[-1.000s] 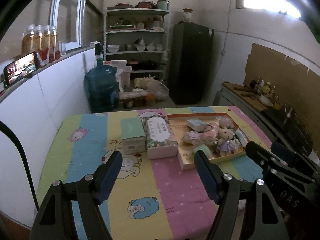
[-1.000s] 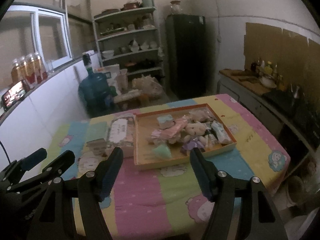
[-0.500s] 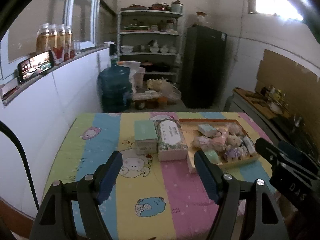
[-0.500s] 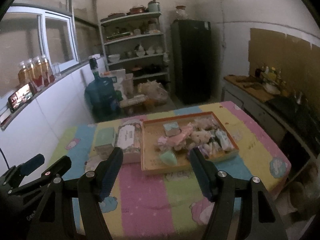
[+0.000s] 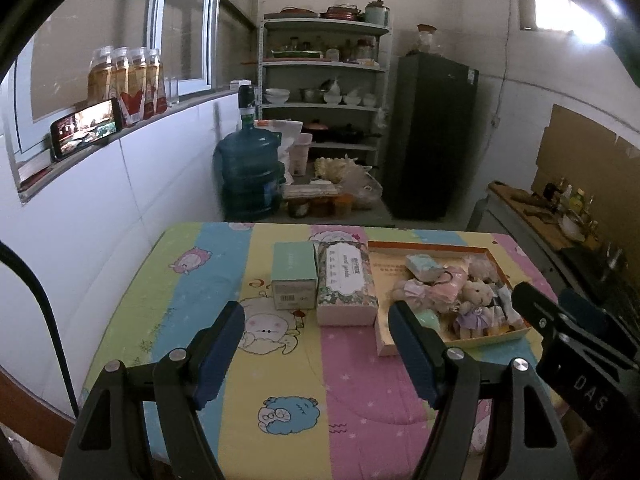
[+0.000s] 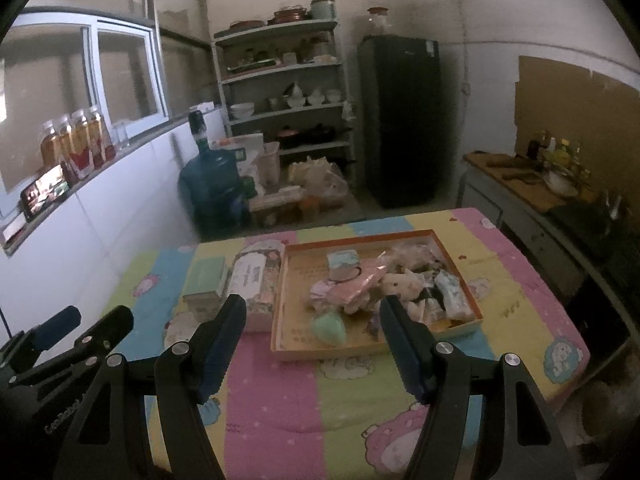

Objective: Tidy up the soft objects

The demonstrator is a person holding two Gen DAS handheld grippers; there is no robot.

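two boxes (image 5: pixel 294 276) beside one tray (image 5: pixel 424 246); two grippers, jaws apart.

plush bear (image 5: pixel 478 294), cardboard tray (image 5: pixel 464 340), cloth table cover (image 5: pixel 280 360)

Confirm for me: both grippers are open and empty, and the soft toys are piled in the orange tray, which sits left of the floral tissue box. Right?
Not quite. The orange tray with the soft toys sits right of the floral tissue box, not left; the left wrist view shows it. The left gripper and right gripper are indeed open and empty.
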